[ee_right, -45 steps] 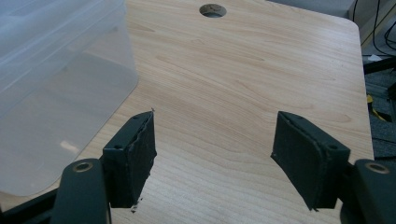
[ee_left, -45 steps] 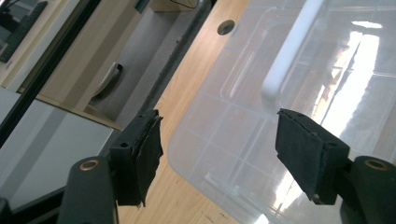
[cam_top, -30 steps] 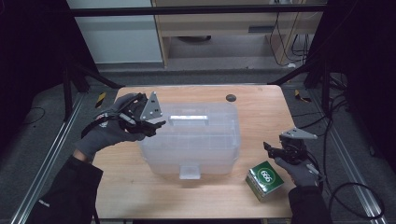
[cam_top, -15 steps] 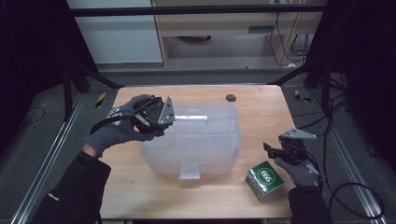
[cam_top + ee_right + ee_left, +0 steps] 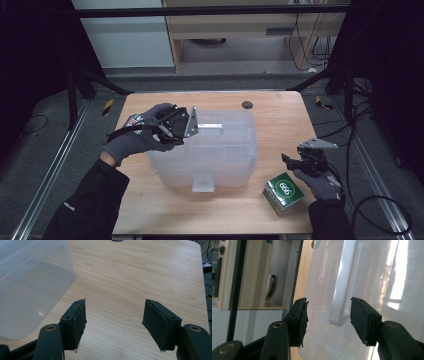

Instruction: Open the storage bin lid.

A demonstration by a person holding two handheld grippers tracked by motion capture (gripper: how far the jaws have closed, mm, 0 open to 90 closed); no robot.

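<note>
A: Where is the work item?

B: The translucent plastic storage bin (image 5: 210, 150) sits upside-down or lidded at mid-table; which, I cannot tell. A moulded handle (image 5: 342, 290) runs across its top.

A: Left gripper status?

B: The left gripper (image 5: 328, 315) is at the bin's top left edge. Its jaws have just been closing. The handle's end lies between them, with clearance to both pads, so nothing is gripped.

A: Step in hand?

B: Probably the approach to grasp the handle. The next move calls for closing onto the handle squarely before lifting.

A: Right gripper?

B: The right gripper (image 5: 305, 161) hovers right of the bin, jaws parted and empty, just above a green box (image 5: 284, 191).

A: Surroundings?

B: A light wooden table (image 5: 280, 120) with a dark round spot (image 5: 247, 104) behind the bin. Beyond the bin stand pale cabinets (image 5: 135, 35); cables (image 5: 305, 30) trail at the right.
</note>
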